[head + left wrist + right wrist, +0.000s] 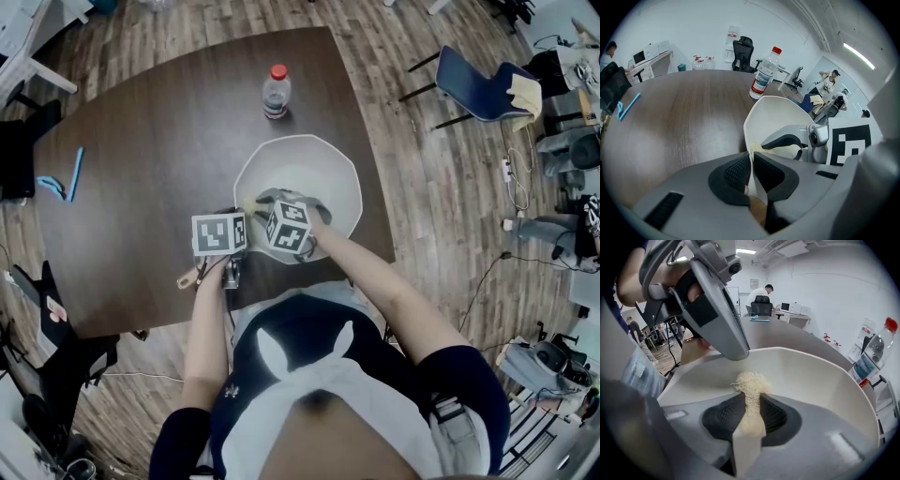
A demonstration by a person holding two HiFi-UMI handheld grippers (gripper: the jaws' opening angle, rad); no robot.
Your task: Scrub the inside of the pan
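Note:
A white pan [323,169] sits on the dark wooden table [159,141], close to me. My left gripper [752,163] is shut on the pan's near rim [751,140], the thin white edge pinched between its black pads. My right gripper [750,404] reaches down into the pan [811,376] and is shut on a pale yellow scrub pad [750,383]. The pad's frayed end touches the pan's inner floor. From the right gripper view, the left gripper [719,319] hangs over the rim at upper left. In the head view both marker cubes hide the jaws.
A water bottle with a red cap [276,91] stands on the table just beyond the pan. Blue items [62,178] lie at the table's left side. A blue chair [478,84] stands on the floor to the right. The table's near edge runs under my arms.

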